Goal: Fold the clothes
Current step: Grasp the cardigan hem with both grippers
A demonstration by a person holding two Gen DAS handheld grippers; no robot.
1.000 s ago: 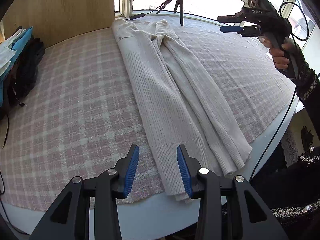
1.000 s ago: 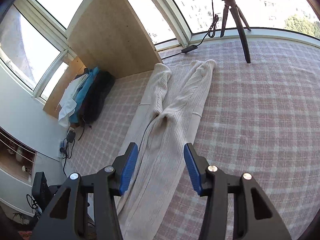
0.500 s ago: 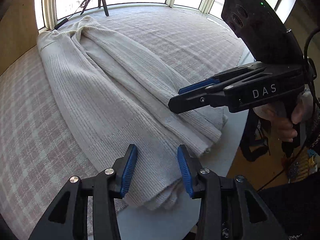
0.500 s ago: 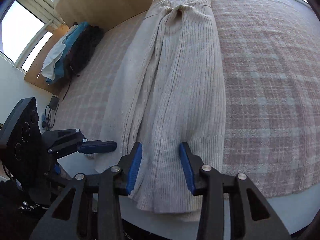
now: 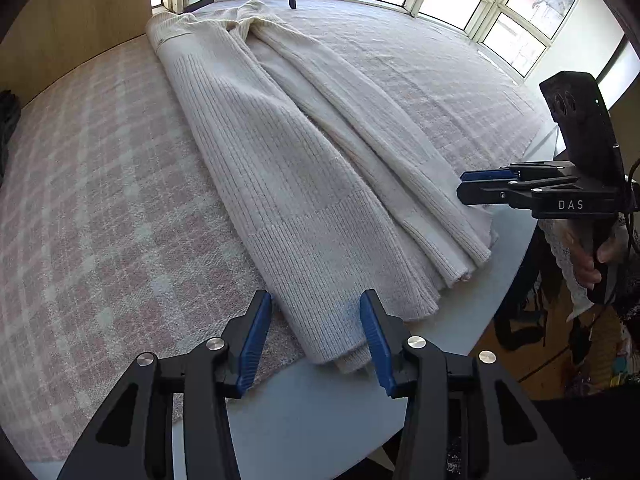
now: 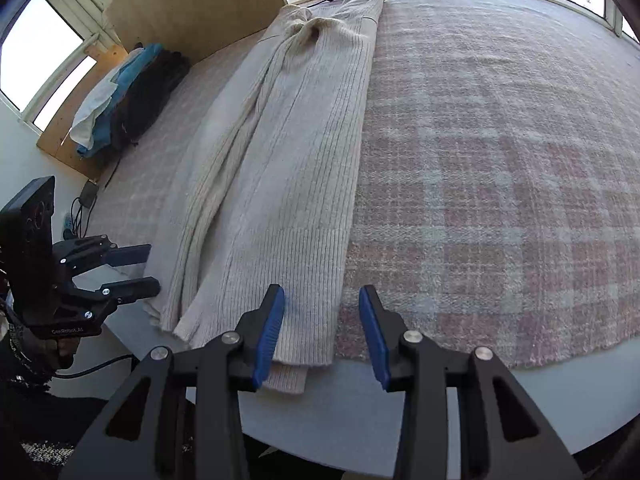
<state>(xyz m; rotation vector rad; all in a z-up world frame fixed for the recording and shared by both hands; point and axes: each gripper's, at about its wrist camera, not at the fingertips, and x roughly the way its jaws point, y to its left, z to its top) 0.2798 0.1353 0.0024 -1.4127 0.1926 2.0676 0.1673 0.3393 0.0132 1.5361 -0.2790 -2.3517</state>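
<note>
Far collar end of the cream knit garment (image 5: 280, 168) bunched and hard to read; near hem spilling past the checked cloth (image 6: 500, 160) onto the bare tabletop (image 5: 320, 408). Left tongs (image 5: 316, 336) spread wide, straddling the hem corner, gripping nothing. Right tongs (image 6: 322, 328) likewise wide apart over the opposite hem corner, empty.
</note>
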